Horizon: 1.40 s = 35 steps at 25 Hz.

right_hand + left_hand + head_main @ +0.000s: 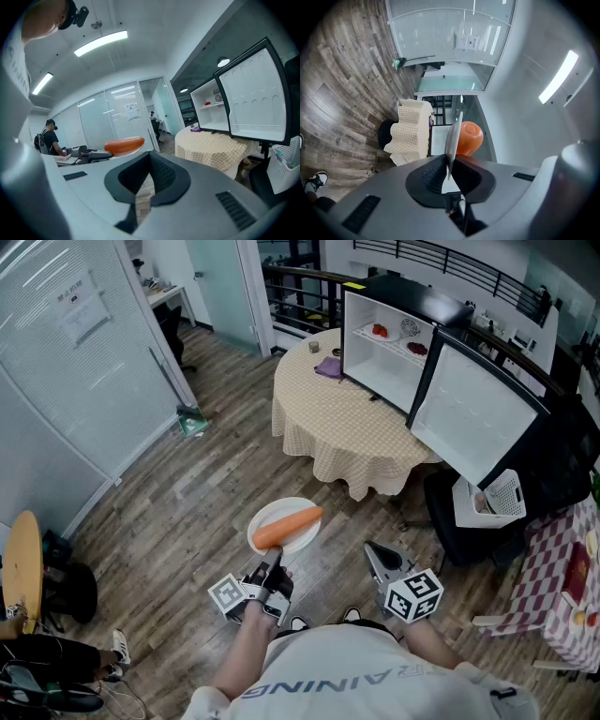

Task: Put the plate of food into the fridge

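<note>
A white plate (298, 534) carrying one orange carrot (288, 525) hangs above the wooden floor in the head view. My left gripper (273, 568) is shut on its near rim. The left gripper view shows the plate (453, 136) edge-on between the pads, with the carrot (468, 138) beside it. The right gripper (378, 557) is held to the right of the plate, shut and empty. A white fridge (389, 348) stands on the round table with its door (473, 409) swung open. In the right gripper view the carrot (124, 145) lies left and the fridge (208, 105) right.
The round table (337, 432) has a checked cloth and a purple cloth (328, 367). Red items lie on the fridge shelf (380, 331). A black chair (469, 526) and white basket (492, 498) stand under the door. A glass wall runs along the left. A person (47, 138) stands far off.
</note>
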Tool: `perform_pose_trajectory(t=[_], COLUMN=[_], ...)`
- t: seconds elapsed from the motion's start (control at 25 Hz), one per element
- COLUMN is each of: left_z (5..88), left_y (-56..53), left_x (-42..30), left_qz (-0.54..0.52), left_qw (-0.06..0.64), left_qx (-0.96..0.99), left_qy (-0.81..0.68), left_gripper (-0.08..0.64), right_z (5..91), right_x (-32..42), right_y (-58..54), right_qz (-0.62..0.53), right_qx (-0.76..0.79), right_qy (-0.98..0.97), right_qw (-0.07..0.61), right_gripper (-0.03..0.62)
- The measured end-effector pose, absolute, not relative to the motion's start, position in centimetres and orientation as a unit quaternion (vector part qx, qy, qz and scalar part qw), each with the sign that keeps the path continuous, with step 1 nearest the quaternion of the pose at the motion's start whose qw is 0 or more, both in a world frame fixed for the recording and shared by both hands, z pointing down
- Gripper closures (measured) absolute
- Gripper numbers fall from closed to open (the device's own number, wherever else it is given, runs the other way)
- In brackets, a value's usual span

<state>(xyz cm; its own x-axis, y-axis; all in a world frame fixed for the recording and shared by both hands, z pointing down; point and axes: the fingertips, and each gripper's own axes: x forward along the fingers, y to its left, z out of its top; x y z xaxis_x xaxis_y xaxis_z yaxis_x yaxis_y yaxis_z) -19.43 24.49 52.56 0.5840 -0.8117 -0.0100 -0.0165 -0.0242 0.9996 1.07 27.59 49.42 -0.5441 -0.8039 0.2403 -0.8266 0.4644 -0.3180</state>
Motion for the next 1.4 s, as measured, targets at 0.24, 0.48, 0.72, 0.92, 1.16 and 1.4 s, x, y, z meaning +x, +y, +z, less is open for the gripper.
perform_pose_trajectory(t=[0.24,0.48,0.72,0.92,1.16,1.4], left_z=[52.5,52.4,52.5,52.6,53.5,54.8], left_y=[24.7,25.0,25.7,26.5,26.8,27.4], left_x=[-19.8,-19.9,-21.1,-23.2,-27.4,-30.0], left_qz=[-0.322,-0.323,-0.321,-0.314,-0.323,-0.339], left_qw=[0.619,0.617,0.616,0.616,0.613,0.616], left_qx=[0.64,0.64,0.64,0.64,0.633,0.622], left_qy=[-0.323,-0.324,-0.329,-0.334,-0.347,-0.346], left_gripper=[0.526,0.526,0.526,0.526,0.526,0.526], right_z=[49.8,49.9,50.0,50.9,50.9,51.8], right_x=[0.7,0.7,0.0,-2.1,-6.2,-7.7], right_y=[28.1,28.4,28.6,28.7,29.0,30.0], right_qz=[0.206,0.207,0.222,0.236,0.235,0.239], right_qx=[0.477,0.478,0.479,0.478,0.468,0.474], right_qy=[-0.854,-0.853,-0.849,-0.846,-0.852,-0.847], right_qw=[0.031,0.028,0.001,0.004,0.015,0.038], right_gripper=[0.571,0.571,0.57,0.57,0.57,0.569])
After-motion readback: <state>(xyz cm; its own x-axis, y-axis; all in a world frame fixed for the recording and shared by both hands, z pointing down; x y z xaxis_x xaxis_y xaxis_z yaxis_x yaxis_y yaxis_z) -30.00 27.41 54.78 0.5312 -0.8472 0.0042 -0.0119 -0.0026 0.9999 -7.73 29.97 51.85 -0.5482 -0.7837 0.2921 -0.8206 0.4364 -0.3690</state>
